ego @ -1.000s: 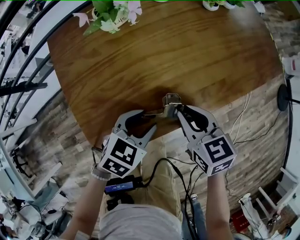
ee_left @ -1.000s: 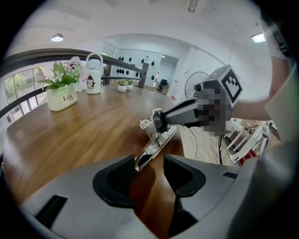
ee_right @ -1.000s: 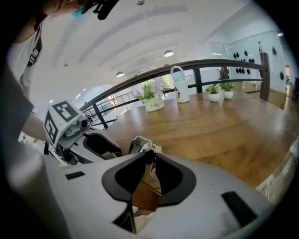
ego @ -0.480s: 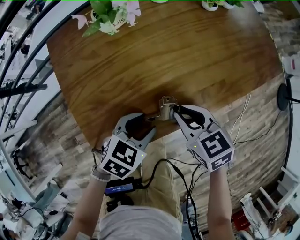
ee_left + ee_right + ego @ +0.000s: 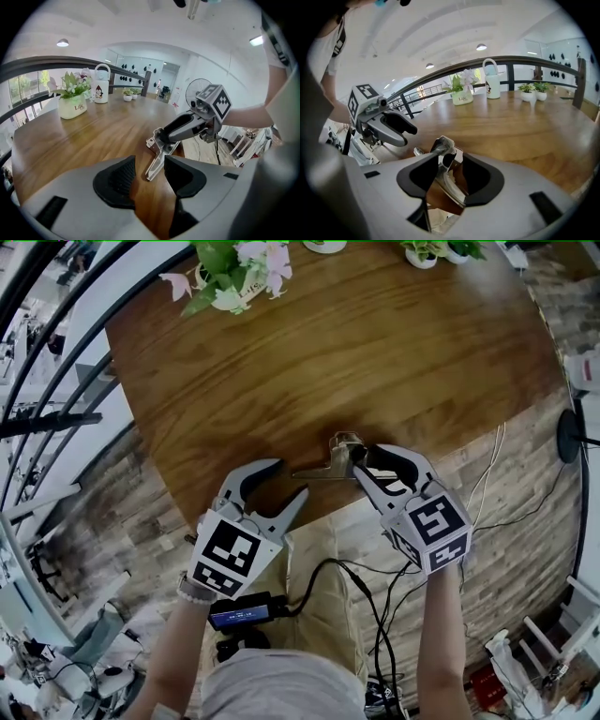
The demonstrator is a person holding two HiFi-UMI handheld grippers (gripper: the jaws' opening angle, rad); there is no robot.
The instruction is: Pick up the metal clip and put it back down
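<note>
Left hand-held gripper (image 5: 289, 479) withdrew, open; right hand-held gripper (image 5: 362, 462) just opened round metal clip (image 5: 441, 146).

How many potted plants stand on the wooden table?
3. A flower pot at the table's far edge, left of a white jug; a small green plant right of the jug; a second small plant beside it. Others may be hidden.

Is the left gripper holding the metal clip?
No, the left gripper has its jaws wide apart, and neither pad presses on the metal clip lying on the table.
</note>
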